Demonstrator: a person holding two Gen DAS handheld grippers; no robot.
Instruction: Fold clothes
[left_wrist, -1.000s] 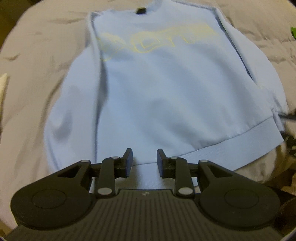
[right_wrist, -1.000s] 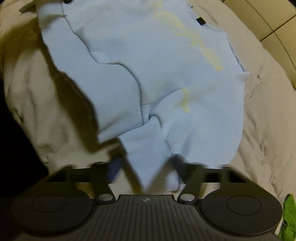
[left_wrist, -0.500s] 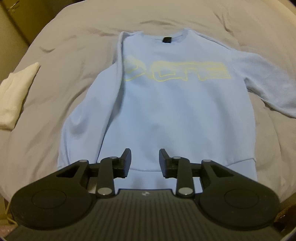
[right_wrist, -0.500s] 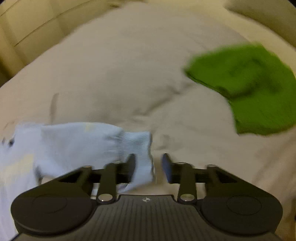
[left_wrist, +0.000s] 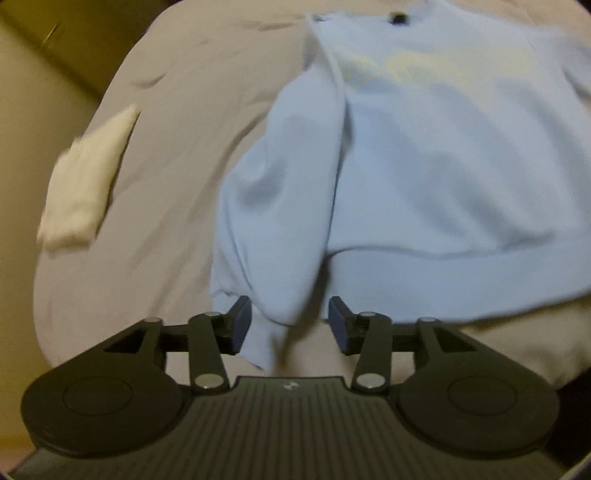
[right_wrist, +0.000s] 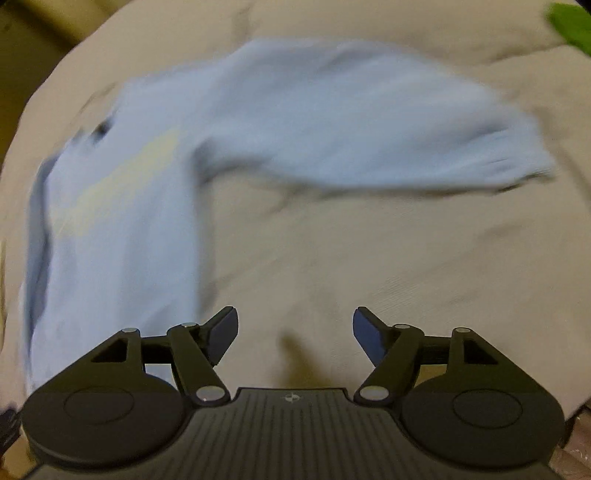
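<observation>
Sweatshirt (left_wrist: 436, 177) print is too blurry to read; left gripper (left_wrist: 290, 325) is opening around the cuff, right gripper (right_wrist: 295, 334) has dropped its sleeve (right_wrist: 369, 129), now opening on nothing

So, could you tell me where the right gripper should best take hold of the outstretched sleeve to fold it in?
Probably the ribbed cuff at the sleeve end. It lies flat on the bed, stretched away from the sweatshirt body, edge free. Bring the right gripper, jaws opening with nothing between them, from above, beyond the cuff's end.
</observation>
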